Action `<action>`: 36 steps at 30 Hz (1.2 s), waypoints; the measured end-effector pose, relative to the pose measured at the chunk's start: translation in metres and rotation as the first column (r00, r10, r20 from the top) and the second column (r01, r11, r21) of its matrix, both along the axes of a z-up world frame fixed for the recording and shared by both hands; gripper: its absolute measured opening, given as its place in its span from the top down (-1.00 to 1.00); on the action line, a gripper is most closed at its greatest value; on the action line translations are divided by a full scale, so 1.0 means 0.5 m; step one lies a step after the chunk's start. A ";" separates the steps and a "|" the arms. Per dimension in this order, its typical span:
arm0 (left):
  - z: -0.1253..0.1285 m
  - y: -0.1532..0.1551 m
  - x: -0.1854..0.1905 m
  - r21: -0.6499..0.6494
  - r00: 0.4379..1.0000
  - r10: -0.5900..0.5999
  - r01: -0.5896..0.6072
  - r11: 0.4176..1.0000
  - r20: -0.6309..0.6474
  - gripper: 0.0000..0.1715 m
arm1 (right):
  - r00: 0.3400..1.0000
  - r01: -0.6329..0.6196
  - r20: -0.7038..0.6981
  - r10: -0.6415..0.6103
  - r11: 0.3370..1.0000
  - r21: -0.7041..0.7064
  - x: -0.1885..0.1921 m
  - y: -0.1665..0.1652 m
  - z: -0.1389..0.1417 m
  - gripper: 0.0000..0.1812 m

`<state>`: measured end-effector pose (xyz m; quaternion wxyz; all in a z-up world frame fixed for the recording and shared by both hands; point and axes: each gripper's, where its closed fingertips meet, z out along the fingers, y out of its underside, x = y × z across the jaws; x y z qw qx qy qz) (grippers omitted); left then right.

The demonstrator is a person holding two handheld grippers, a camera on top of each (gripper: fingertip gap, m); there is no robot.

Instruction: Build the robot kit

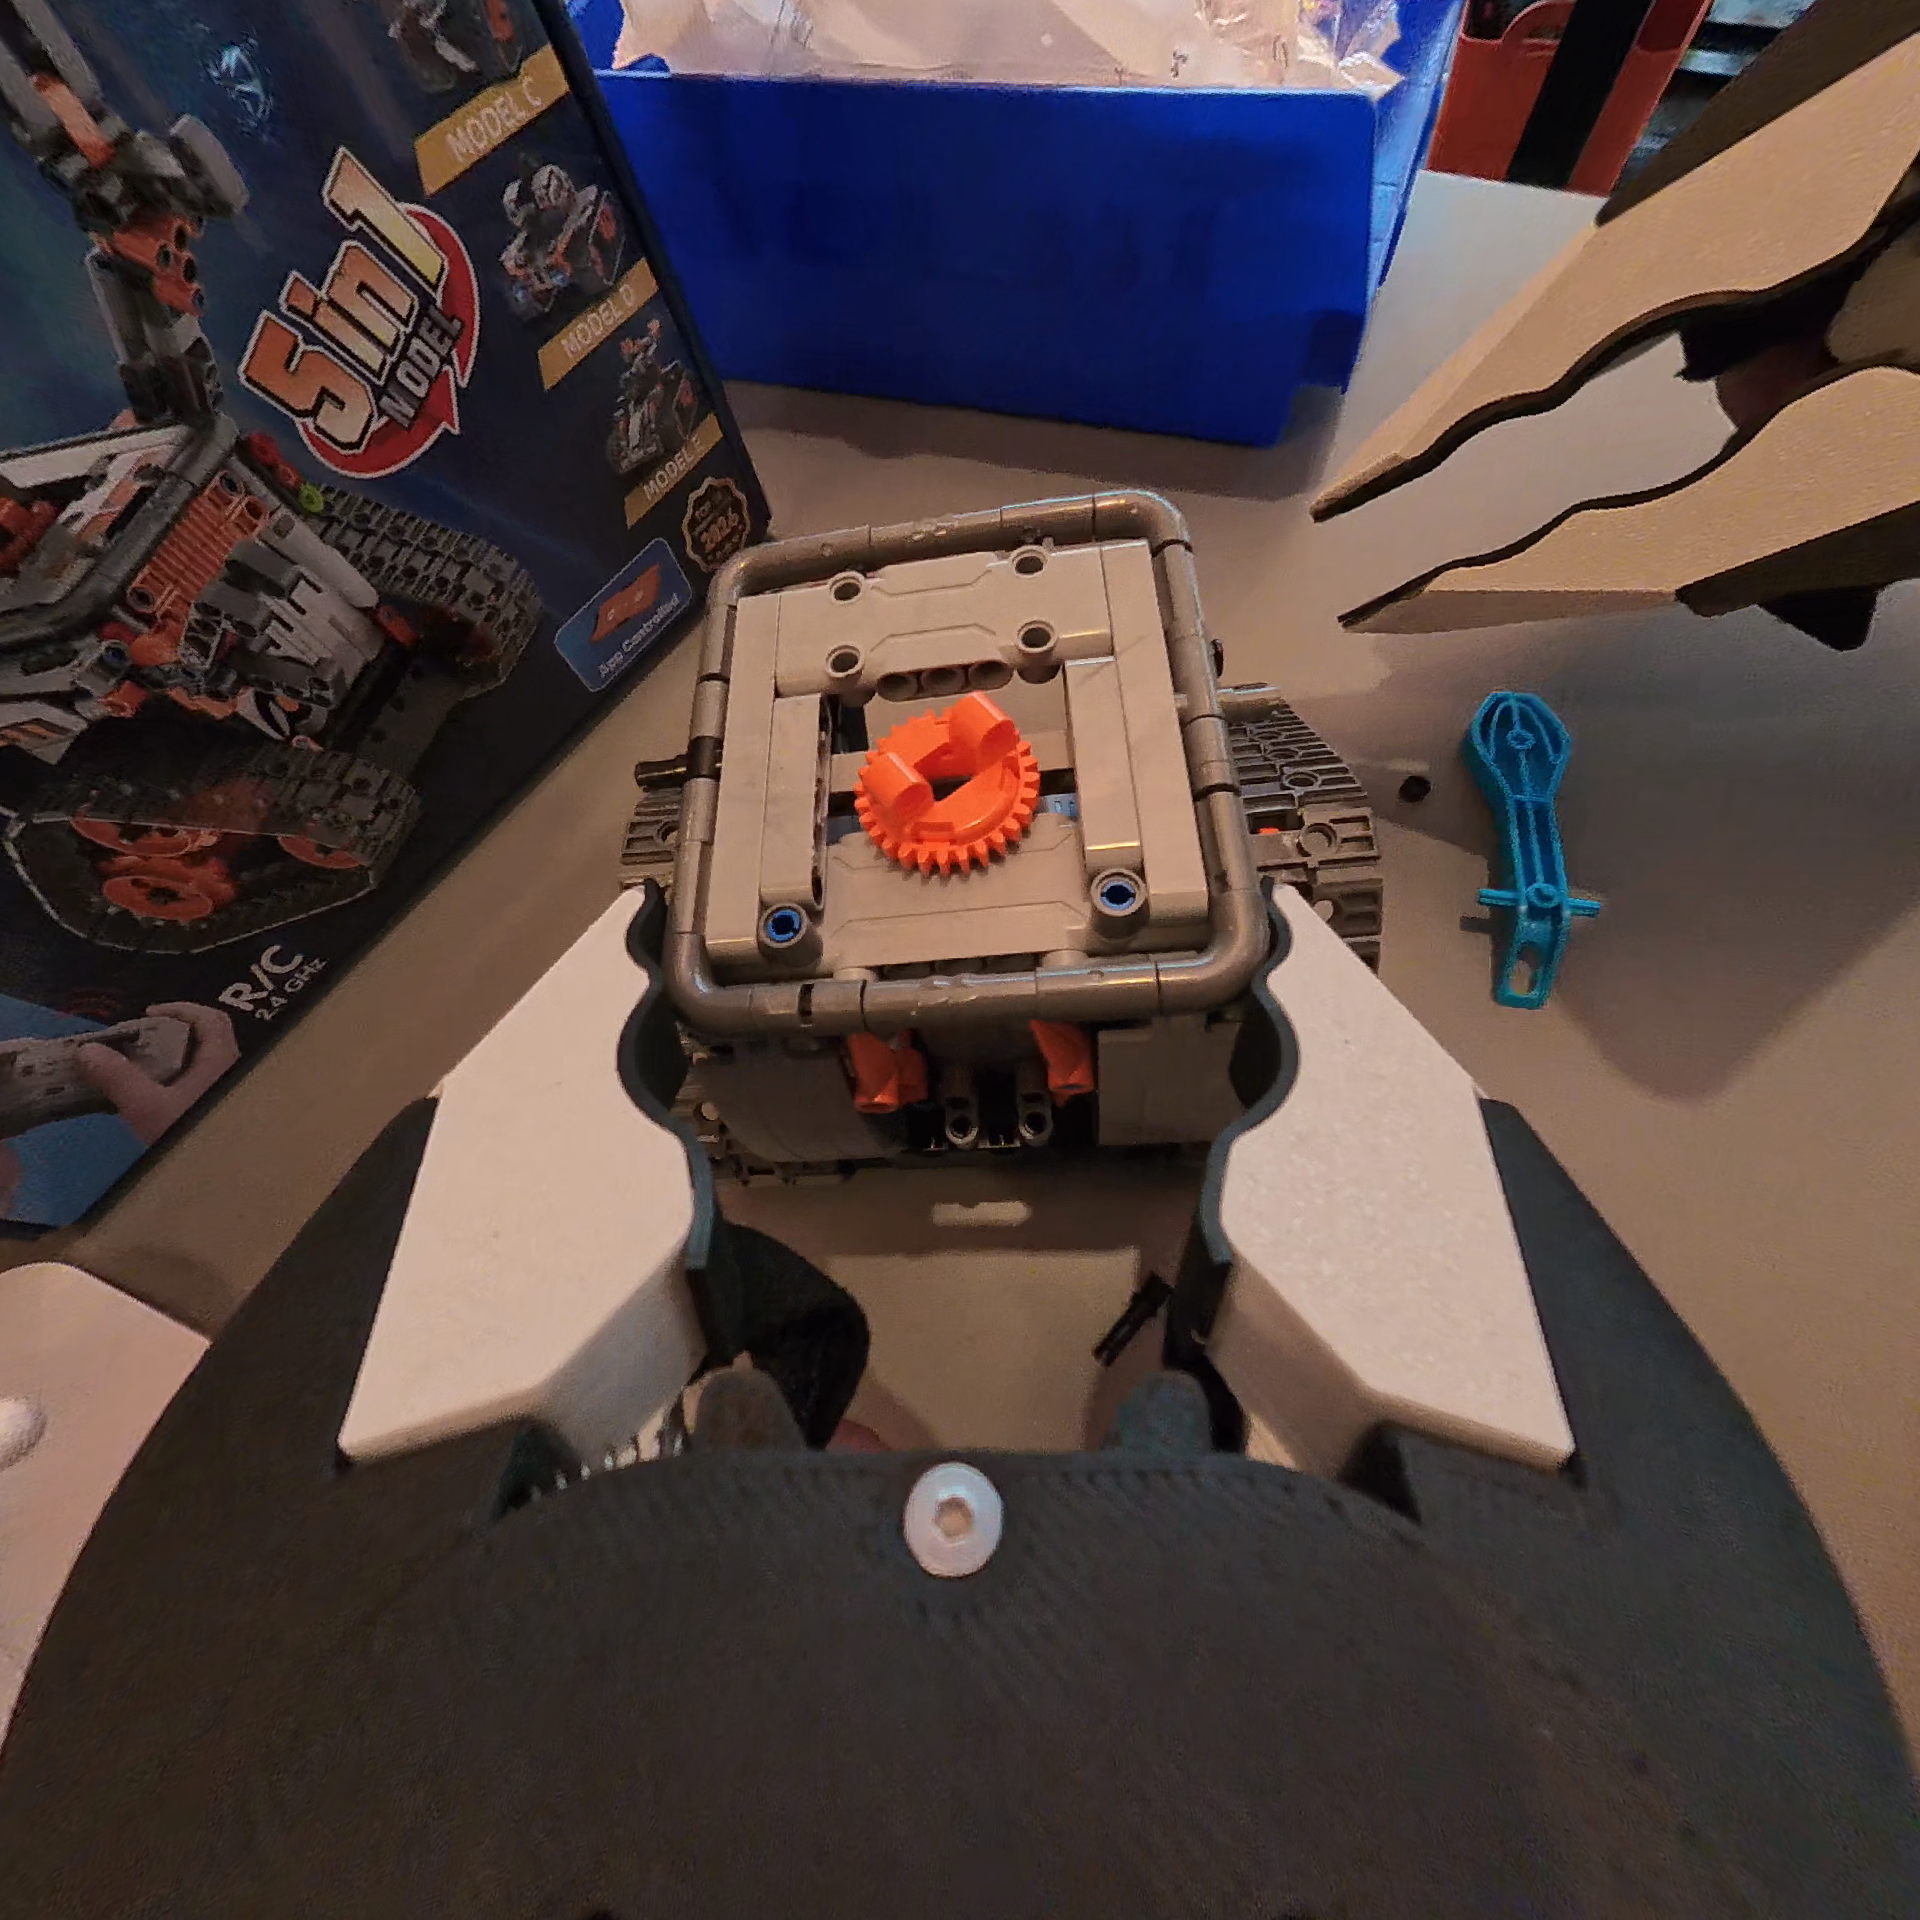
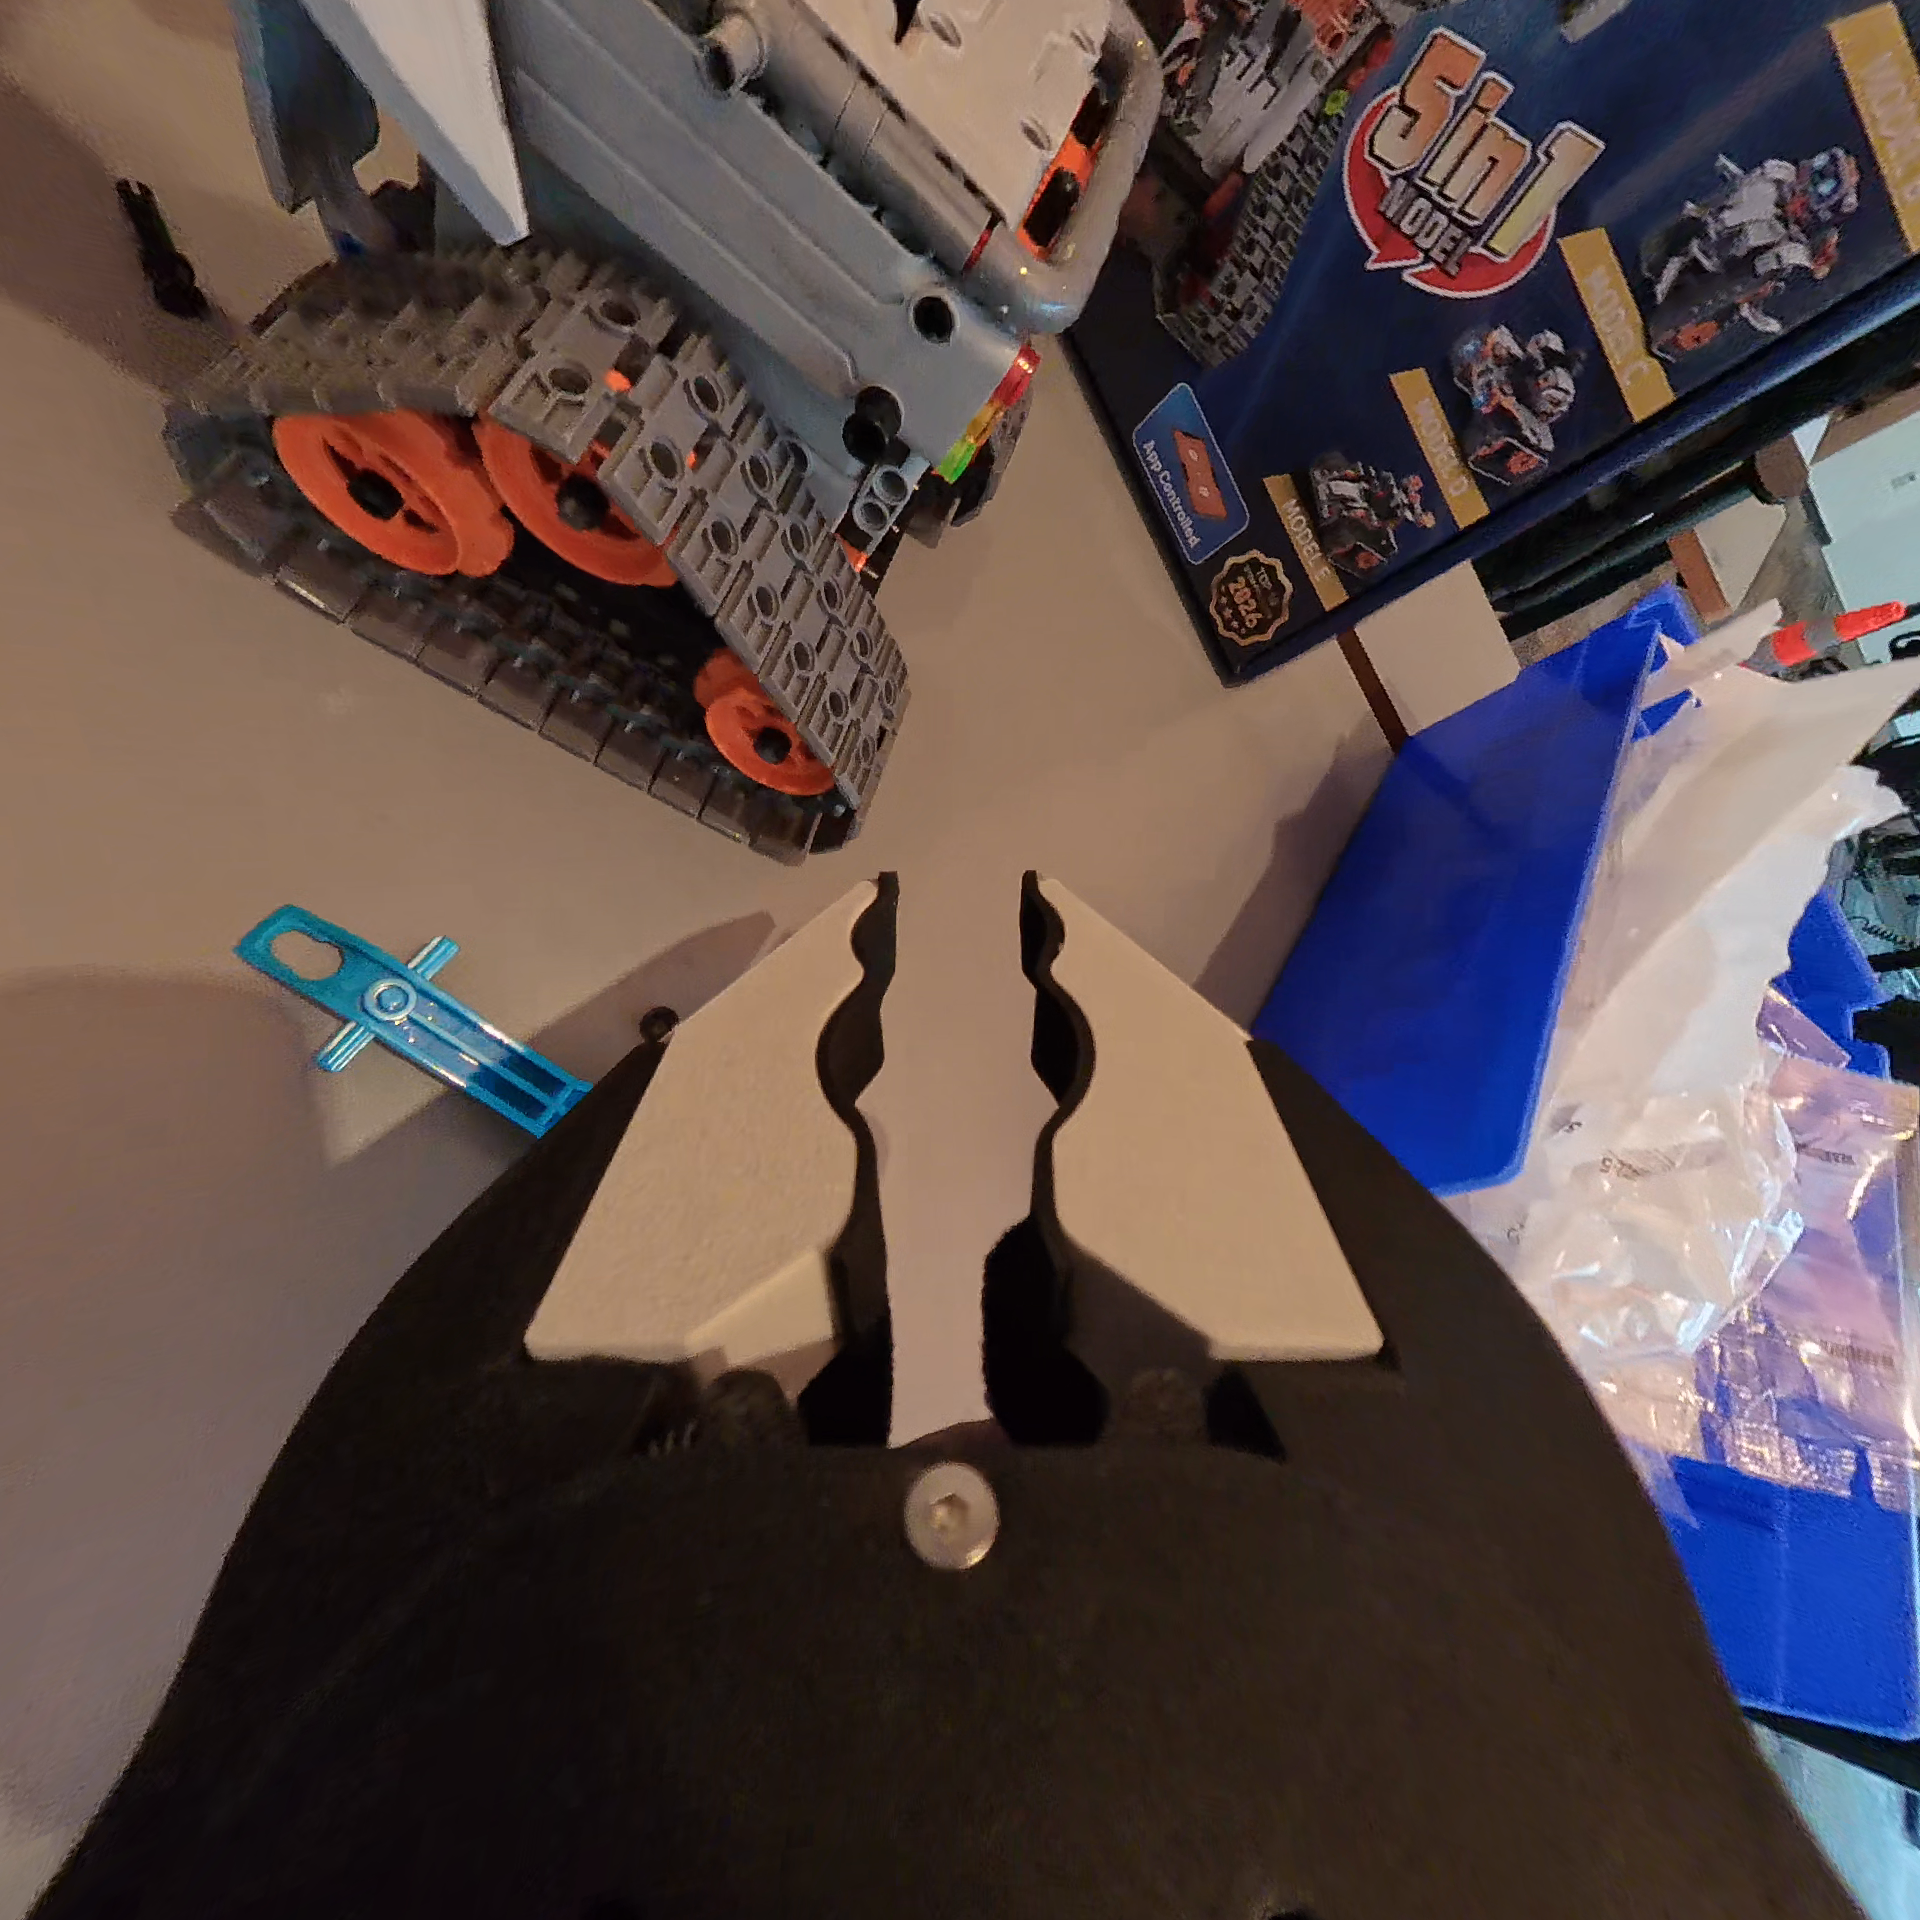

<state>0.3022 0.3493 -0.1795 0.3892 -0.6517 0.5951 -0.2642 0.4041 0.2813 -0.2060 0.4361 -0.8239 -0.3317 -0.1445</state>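
A grey tracked toy vehicle built of bricks stands on the beige table, with an orange gear on its top deck. My left gripper is shut on its near end, one finger on each side of the grey tube frame. In the right wrist view the vehicle shows its grey track and orange wheels, with a left finger against it. My right gripper is slightly open and empty, hovering just right of the vehicle; it also shows in the left wrist view.
A blue plastic brick tool lies on the table right of the vehicle, a small black pin beside it. The toy's dark blue box stands left. A blue bin with plastic bags sits behind.
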 end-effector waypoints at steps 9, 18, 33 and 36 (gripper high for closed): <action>0.011 -0.044 -0.050 -0.148 0.982 -0.168 0.180 0.972 0.087 -0.30 | 0.970 -0.049 -0.235 0.061 0.997 0.054 -0.093 -0.008 0.048 0.75; 0.002 -0.125 -0.053 -0.108 0.969 -0.223 0.235 0.966 0.110 -0.16 | 0.964 0.032 -0.264 0.000 0.993 0.114 -0.081 0.035 0.070 0.86; -0.039 -0.184 -0.057 -0.057 0.951 -0.303 0.306 0.950 0.055 -0.01 | 0.941 0.168 -0.300 -0.157 0.986 0.011 0.040 -0.047 0.066 0.72; -0.041 -0.170 -0.067 -0.017 0.955 -0.295 0.296 0.955 0.030 0.00 | 0.920 0.235 -0.301 -0.251 0.968 -0.090 0.114 -0.087 0.029 0.67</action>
